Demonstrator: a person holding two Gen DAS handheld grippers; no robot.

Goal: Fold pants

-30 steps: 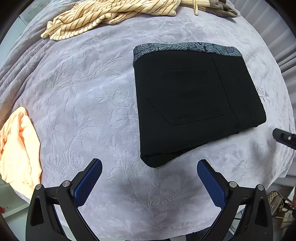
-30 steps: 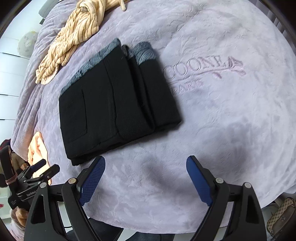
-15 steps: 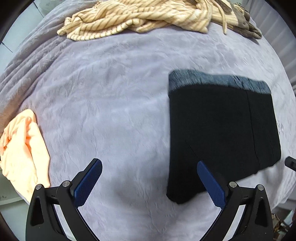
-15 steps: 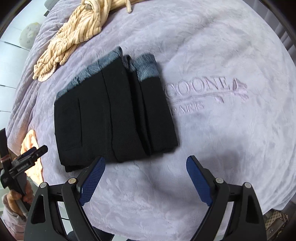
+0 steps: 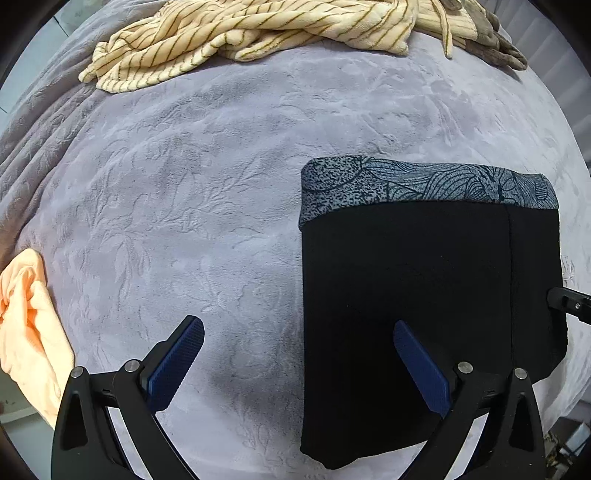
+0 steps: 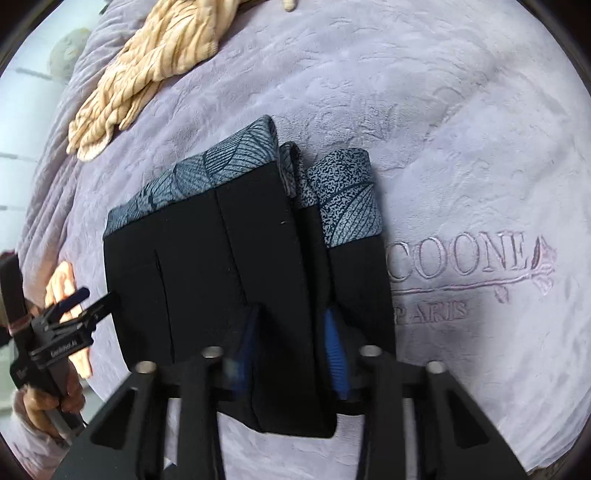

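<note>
The black pants (image 5: 424, 295) with a grey-blue patterned waistband (image 5: 424, 182) lie folded into a thick rectangle on the lilac blanket (image 5: 203, 184). My left gripper (image 5: 299, 354) is open, straddling the pants' left edge, with its right finger over the black cloth. In the right wrist view my right gripper (image 6: 291, 343) is shut on the near edge of the folded pants (image 6: 207, 280), its blue pads (image 6: 334, 354) pinching the stacked layers. The left gripper (image 6: 79, 302) shows at the pants' left side there.
A cream striped garment (image 5: 251, 33) lies bunched at the far edge of the bed. A peach cloth (image 5: 29, 332) hangs at the left edge. The blanket carries embroidered lettering (image 6: 469, 266) to the right of the pants.
My right gripper moved forward and closed on the near edge of the pants. My left gripper came closer to the pants' left edge and stayed open.
</note>
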